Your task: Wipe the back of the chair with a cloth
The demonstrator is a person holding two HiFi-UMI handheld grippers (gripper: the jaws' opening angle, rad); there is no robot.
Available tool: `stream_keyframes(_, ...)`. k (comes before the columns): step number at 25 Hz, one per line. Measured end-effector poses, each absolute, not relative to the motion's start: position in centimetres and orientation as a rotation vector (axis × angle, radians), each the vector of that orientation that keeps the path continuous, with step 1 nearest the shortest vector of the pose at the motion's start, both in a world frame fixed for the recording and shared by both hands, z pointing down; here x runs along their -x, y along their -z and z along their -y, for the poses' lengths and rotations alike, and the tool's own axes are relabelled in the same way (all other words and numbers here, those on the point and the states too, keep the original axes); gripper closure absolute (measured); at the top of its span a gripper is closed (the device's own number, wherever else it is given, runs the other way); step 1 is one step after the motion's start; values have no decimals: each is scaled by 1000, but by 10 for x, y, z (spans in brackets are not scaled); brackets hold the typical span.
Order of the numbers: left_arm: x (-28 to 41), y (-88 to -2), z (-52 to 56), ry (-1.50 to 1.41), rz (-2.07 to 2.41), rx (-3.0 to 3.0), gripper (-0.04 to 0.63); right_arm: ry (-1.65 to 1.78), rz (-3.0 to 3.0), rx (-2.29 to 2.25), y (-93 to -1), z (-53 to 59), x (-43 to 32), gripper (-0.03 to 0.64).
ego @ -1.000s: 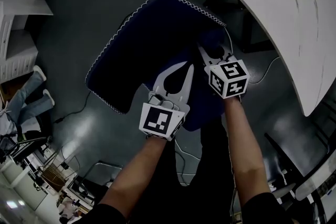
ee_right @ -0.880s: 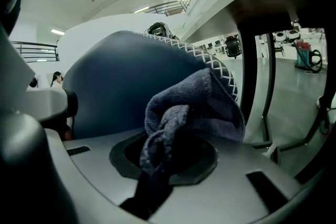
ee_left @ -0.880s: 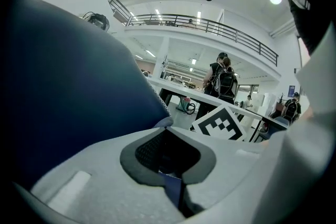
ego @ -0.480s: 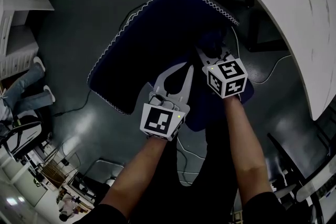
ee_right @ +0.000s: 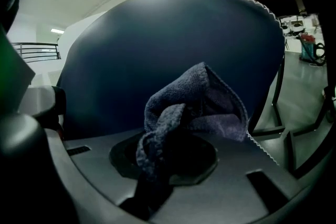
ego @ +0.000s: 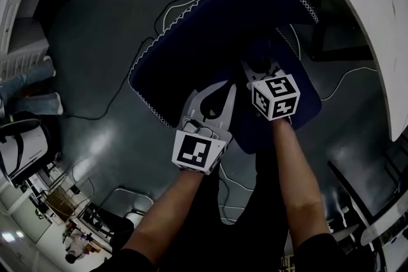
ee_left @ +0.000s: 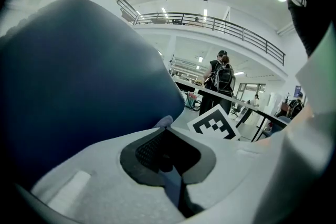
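Right gripper [ego: 258, 67]: jaws pinched on the cloth [ee_right: 195, 108]. The cloth is a bunched grey-blue wad. Its long axis runs along the jaws: a twisted tail sits down in the jaw gap and the bulk sticks out past the tips. The free fold flops to the right in the right gripper view. The wad points straight at the chair [ego: 210, 28] and looks pressed to it or just off it; I can't tell contact for sure.

Left gripper [ego: 215, 91]: jaws pressed together, nothing visible between them. It sits just beside the right gripper, on its left, with the tips over the dark blue padding. In the left gripper view the padding fills everything left of the jaws, and the right gripper's marker cube [ego: 276, 97] shows just right of them.

Chair: dark blue, with a white zigzag stitched edge [ego: 153, 41]. In the head view the padded panel's long axis runs diagonally from near the left gripper up and away past the right one. In the right gripper view it stands ahead of the jaws as a rounded wall, with the stitched edge dropping down the right side.

A white table [ego: 376, 41] lies off to the right of the right gripper. Cables [ego: 357, 70] lie on the dark floor [ego: 95, 22] beyond both. A person [ee_left: 220, 73] stands far off past the left jaws.
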State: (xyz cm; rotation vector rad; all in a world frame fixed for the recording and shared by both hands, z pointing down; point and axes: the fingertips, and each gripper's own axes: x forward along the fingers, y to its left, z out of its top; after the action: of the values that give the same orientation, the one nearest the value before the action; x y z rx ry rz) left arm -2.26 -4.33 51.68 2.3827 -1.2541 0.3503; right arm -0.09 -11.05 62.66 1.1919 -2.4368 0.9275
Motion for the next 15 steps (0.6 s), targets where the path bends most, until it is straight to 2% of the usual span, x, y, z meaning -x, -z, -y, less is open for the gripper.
stream_keyframes(15,72,-489,4,-280,1272,-2387,588,-962,2416,-1039,-618,45,88,534)
